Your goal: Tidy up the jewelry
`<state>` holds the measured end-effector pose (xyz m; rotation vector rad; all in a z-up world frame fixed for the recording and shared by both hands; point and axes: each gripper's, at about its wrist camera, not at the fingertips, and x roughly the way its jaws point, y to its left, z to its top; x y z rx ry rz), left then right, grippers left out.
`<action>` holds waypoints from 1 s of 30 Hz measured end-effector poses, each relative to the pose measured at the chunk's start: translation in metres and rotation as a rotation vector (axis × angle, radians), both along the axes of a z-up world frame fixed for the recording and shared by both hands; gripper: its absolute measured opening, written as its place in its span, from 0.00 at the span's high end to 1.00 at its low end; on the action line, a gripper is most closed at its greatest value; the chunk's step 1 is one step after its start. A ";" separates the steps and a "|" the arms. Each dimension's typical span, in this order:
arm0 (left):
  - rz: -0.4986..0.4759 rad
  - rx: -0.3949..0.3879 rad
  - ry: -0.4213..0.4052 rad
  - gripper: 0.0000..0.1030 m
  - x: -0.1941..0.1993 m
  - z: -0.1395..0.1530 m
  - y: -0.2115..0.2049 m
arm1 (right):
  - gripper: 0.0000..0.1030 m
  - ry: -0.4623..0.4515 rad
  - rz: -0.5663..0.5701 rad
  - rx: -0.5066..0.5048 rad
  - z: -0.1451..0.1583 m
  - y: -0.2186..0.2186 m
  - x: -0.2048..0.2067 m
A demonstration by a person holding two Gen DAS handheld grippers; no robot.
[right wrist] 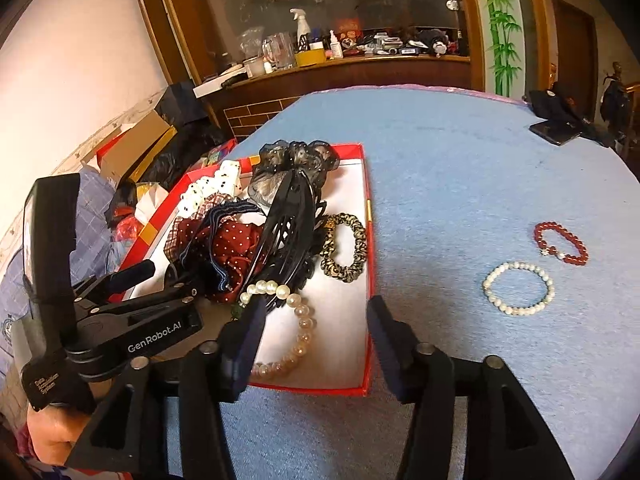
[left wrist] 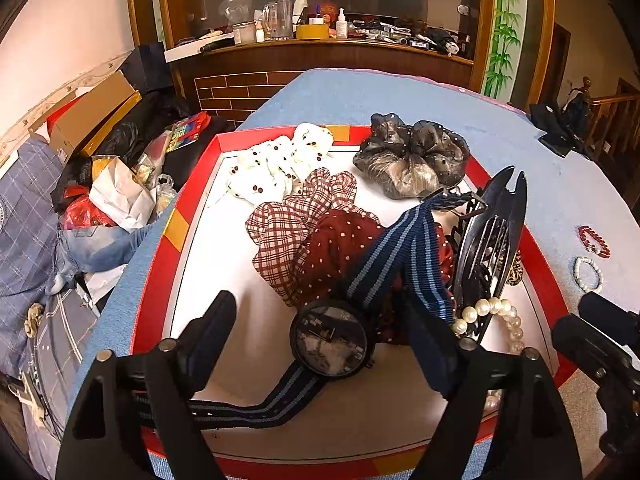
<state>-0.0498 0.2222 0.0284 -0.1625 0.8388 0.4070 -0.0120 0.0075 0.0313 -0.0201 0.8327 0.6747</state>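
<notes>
Straddling the watch [left wrist: 330,342] in the red tray [left wrist: 544,276], left gripper [left wrist: 320,332] jaws gape; right gripper [right wrist: 316,334] jaws apart too.

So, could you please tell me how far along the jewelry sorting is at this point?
Early to midway, I'd judge. Done: a red bead bracelet and a white pearl bracelet lie apart on the blue cloth. In hand: nothing; the left tongs are open around the watch, and the right tongs are open. Left: the watch, pearl necklace and scrunchies sit in the red box.
</notes>
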 end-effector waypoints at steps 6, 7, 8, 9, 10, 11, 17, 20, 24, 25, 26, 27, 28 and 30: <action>-0.001 -0.003 0.007 0.12 0.001 -0.001 0.001 | 0.38 -0.002 -0.009 0.002 0.003 -0.007 -0.007; -0.002 -0.002 0.007 0.12 0.000 -0.001 0.000 | 0.38 -0.003 -0.008 0.001 0.003 -0.007 -0.008; -0.002 -0.001 0.005 0.12 0.000 0.000 0.000 | 0.37 -0.004 -0.009 0.000 0.004 -0.008 -0.009; -0.003 -0.001 0.005 0.12 -0.001 0.000 -0.001 | 0.37 -0.007 -0.010 -0.001 0.005 -0.009 -0.011; -0.005 0.000 0.003 0.12 -0.001 0.000 -0.002 | 0.36 -0.011 -0.011 -0.003 0.005 -0.010 -0.012; -0.006 0.000 0.002 0.12 -0.001 0.000 -0.003 | 0.35 -0.014 -0.012 -0.004 0.006 -0.011 -0.014; -0.012 0.014 -0.010 0.10 -0.007 0.003 -0.011 | 0.29 -0.017 -0.028 -0.013 0.009 -0.016 -0.019; -0.003 0.034 -0.057 0.09 -0.018 0.013 -0.016 | 0.27 -0.027 -0.044 -0.023 0.011 -0.021 -0.022; 0.005 0.082 -0.133 0.05 -0.035 0.032 -0.025 | 0.24 -0.054 -0.078 -0.037 0.017 -0.032 -0.028; 0.006 0.091 -0.153 0.04 -0.040 0.036 -0.029 | 0.24 -0.055 -0.083 -0.037 0.018 -0.035 -0.030; 0.005 0.098 -0.175 0.04 -0.047 0.042 -0.032 | 0.24 -0.055 -0.091 -0.037 0.020 -0.039 -0.031; 0.004 0.099 -0.189 0.04 -0.050 0.045 -0.034 | 0.23 -0.054 -0.099 -0.035 0.021 -0.043 -0.033; 0.002 0.098 -0.208 0.04 -0.056 0.049 -0.036 | 0.23 -0.053 -0.103 -0.033 0.021 -0.046 -0.035; -0.001 0.104 -0.248 0.02 -0.070 0.057 -0.043 | 0.23 -0.053 -0.118 -0.030 0.022 -0.053 -0.041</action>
